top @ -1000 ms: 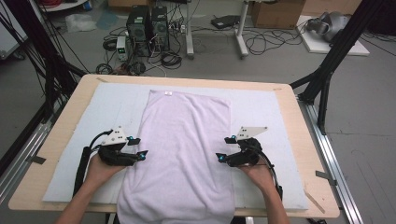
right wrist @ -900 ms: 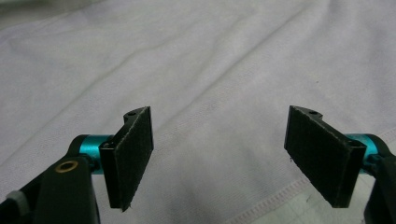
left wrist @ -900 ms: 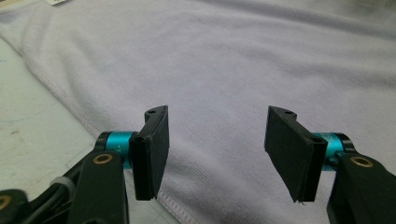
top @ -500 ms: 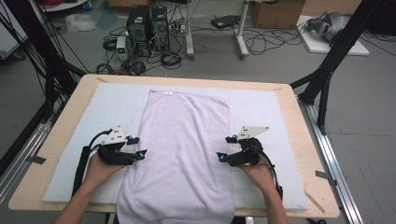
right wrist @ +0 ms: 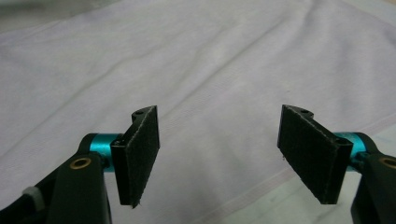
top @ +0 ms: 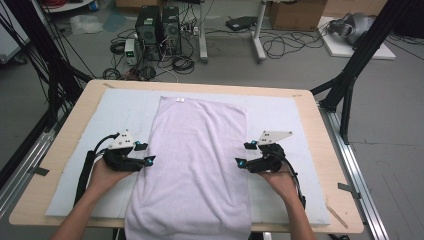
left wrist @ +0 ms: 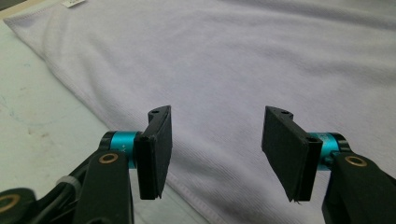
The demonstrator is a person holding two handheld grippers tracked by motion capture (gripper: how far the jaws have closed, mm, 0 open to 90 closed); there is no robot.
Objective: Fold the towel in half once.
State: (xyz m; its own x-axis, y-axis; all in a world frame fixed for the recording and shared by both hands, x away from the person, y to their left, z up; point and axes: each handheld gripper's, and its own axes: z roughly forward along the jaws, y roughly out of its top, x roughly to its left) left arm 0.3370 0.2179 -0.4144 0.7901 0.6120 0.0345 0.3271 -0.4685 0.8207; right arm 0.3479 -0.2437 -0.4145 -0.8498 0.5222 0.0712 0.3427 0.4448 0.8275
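A pale lilac towel (top: pixel 197 155) lies flat and lengthwise down the middle of the table, its near end hanging over the front edge. My left gripper (top: pixel 145 153) sits at the towel's left hem, open, jaws pointing inward over the cloth. In the left gripper view the left gripper (left wrist: pixel 215 151) straddles the towel (left wrist: pixel 243 70) just inside its hem, nothing between the pads. My right gripper (top: pixel 244 154) mirrors it at the right hem, open too. In the right gripper view the right gripper (right wrist: pixel 229 156) hovers over the towel (right wrist: pixel 196 70) near its seam.
A light grey mat (top: pixel 90 150) covers the wooden table (top: pixel 65 117) under the towel. A small white label (top: pixel 179 100) marks the towel's far edge. Black frame legs (top: pixel 350 75) stand at the table's corners; computers and cables lie on the floor beyond.
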